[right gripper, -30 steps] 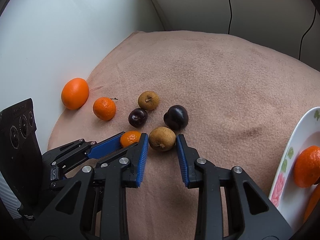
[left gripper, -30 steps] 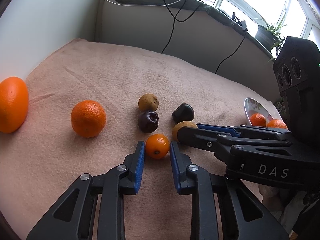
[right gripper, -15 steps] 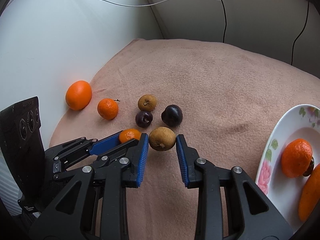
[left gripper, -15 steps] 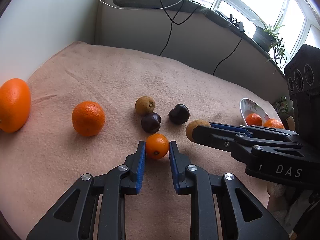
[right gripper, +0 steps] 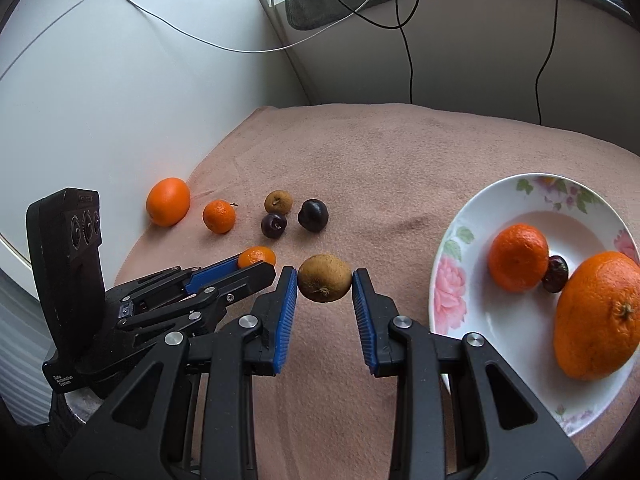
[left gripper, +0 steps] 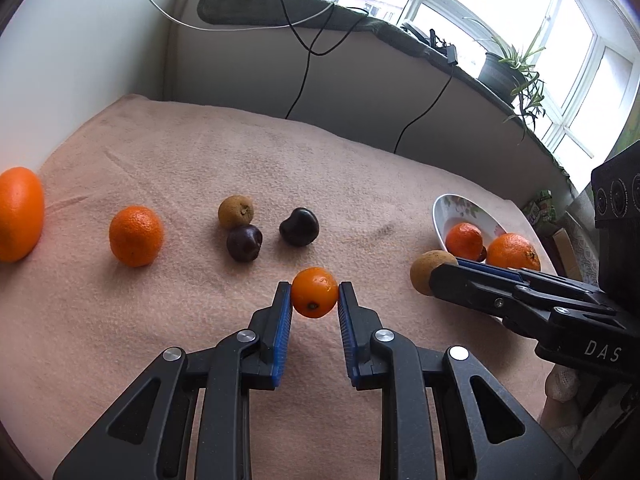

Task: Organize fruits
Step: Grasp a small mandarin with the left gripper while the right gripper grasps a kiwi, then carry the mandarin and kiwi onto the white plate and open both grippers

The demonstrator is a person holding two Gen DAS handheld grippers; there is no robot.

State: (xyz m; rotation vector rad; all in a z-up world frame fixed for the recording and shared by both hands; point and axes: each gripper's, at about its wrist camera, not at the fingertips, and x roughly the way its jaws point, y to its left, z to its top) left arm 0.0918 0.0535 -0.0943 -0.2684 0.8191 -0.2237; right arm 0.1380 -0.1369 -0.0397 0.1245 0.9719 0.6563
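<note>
My left gripper (left gripper: 314, 294) is shut on a small orange (left gripper: 314, 297) and holds it above the pink cloth. My right gripper (right gripper: 325, 280) is shut on a brown kiwi-like fruit (right gripper: 324, 277), lifted off the cloth, left of the flowered white plate (right gripper: 452, 280). The plate holds a tangerine (right gripper: 518, 257), a dark plum (right gripper: 555, 274) and a big orange (right gripper: 598, 316). On the cloth lie a second brown fruit (left gripper: 235, 211), two dark plums (left gripper: 244, 242) (left gripper: 299, 226), a tangerine (left gripper: 136, 236) and a large orange (left gripper: 18, 214).
The pink cloth (left gripper: 280, 168) covers the table, against a white wall on the left and a grey ledge behind. Cables (left gripper: 304, 60) hang down the ledge. A potted plant (left gripper: 508, 68) stands on the sill. The plate also shows in the left wrist view (left gripper: 444, 216).
Both grippers have lifted their fruits off the cloth and moved right, toward the plate. The right gripper with the brown fruit is now close beside the plate's rim.
</note>
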